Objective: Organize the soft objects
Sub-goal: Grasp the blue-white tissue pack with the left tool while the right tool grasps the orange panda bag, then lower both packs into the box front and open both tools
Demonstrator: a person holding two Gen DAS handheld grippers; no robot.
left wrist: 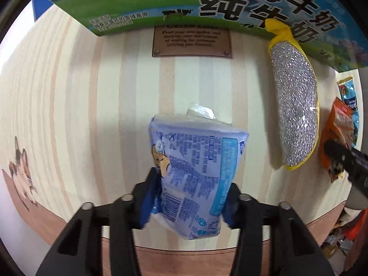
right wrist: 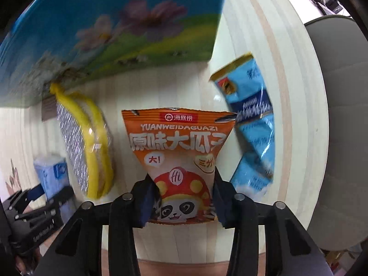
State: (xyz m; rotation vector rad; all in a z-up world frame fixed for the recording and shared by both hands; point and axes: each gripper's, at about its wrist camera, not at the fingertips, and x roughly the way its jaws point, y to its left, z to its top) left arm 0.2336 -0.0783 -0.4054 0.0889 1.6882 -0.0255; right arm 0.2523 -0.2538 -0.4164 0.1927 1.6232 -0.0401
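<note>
Squeezing lightly is advised: crinkly seed packet (right wrist: 181, 161) clamped by right gripper (right wrist: 181, 200), soft tissue pack (left wrist: 195, 179) by left gripper (left wrist: 192, 197), scrubber (left wrist: 294, 105) at two o'clock.

- The left gripper (left wrist: 191, 197) points down at the tabletop, its two blue pads pressed on the sides of a pale blue pack (left wrist: 195, 179) held between them.
- The right gripper (right wrist: 181, 197) also points down, its pads pinching an orange packet (right wrist: 179, 156) low on both edges.
</note>
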